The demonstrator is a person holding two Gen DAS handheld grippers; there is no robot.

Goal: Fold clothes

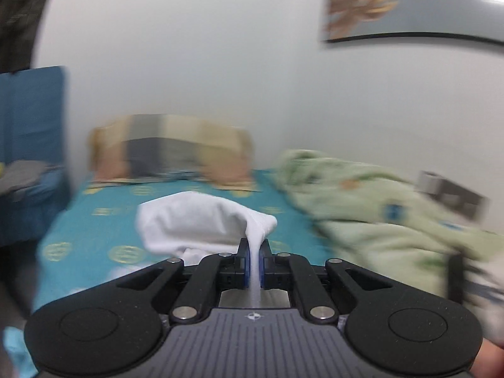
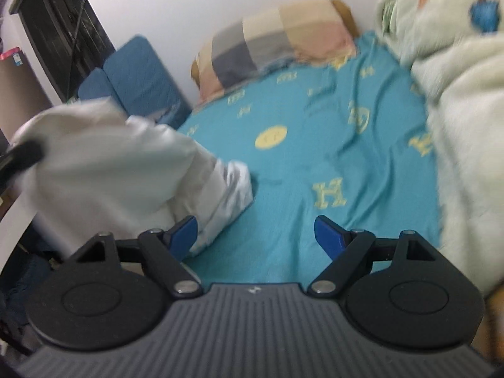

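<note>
A white garment (image 1: 195, 223) is bunched up and lifted above the teal bedsheet (image 1: 94, 220). My left gripper (image 1: 254, 252) is shut on a fold of it; the cloth runs down between the blue pads. In the right wrist view the same white garment (image 2: 104, 170) hangs at the left, its lower end resting on the teal bedsheet (image 2: 315, 132). My right gripper (image 2: 255, 236) is open and empty over the sheet, its left fingertip (image 2: 184, 231) right beside the cloth. The left gripper shows as a dark blur at the far left edge.
A checked pillow (image 2: 277, 41) lies at the head of the bed against the white wall. A pale green blanket (image 2: 463, 100) is heaped along the right side. A blue padded seat (image 2: 138, 72) stands left of the bed. A poster (image 1: 409, 3) hangs on the wall.
</note>
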